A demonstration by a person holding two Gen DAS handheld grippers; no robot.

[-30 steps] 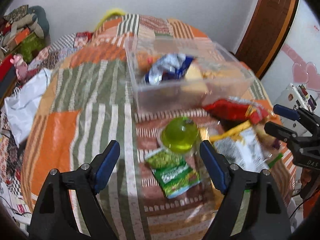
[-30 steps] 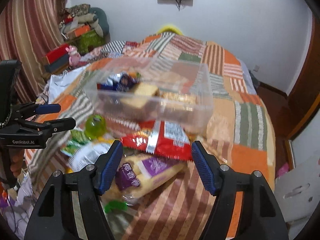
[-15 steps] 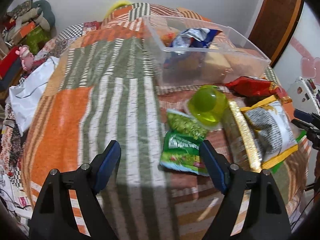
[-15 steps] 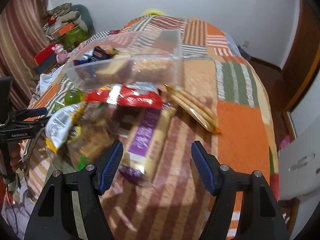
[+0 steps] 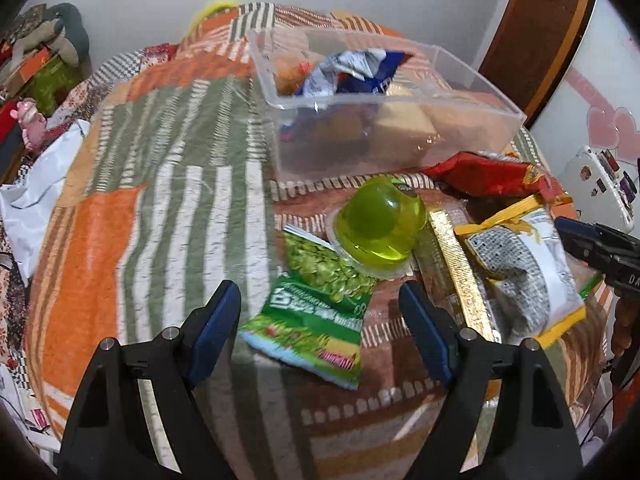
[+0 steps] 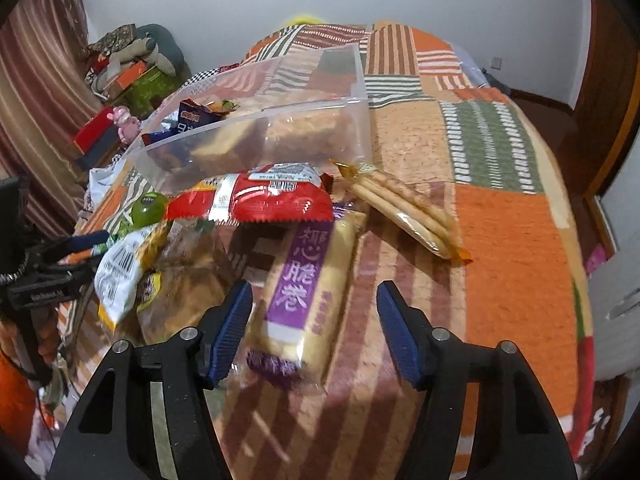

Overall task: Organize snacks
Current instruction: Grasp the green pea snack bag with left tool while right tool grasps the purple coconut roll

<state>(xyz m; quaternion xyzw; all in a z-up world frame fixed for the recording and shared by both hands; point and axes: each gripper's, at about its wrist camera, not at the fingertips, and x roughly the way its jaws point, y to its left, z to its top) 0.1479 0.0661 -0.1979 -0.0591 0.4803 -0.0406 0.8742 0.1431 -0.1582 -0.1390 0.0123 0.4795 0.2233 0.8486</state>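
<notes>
The purple pack (image 6: pixel 304 292) lies flat on the bed (image 6: pixel 516 240), lengthwise toward the right claw (image 6: pixel 314 316), whose jaws stand wide apart with the pack's near end between them but untouched. It looks light, its film wrapper slick and crinkly, and what is inside seems brittle, so a gentle squeeze across the narrow sides near the middle would hold it best; pinching the end seal risks it swinging or slipping. The red bag (image 6: pixel 260 200) overlaps its far end, which may drag as the pack lifts. Beside it to the right lies a clear sleeve of biscuit sticks (image 6: pixel 404 212), stiff and likely easy to snap. The green packet (image 5: pixel 316 312) sits flat between the spread, empty jaws of the left claw (image 5: pixel 320 312); it seems soft and loose-filled, best gripped across its width at the body. Touching its far edge is a jelly cup (image 5: pixel 380 228), smooth and domed, so probably slippery. Further right is a white-and-yellow bag (image 5: pixel 524 276). Behind everything stands the clear bin (image 5: pixel 400 100), already holding several snacks.
</notes>
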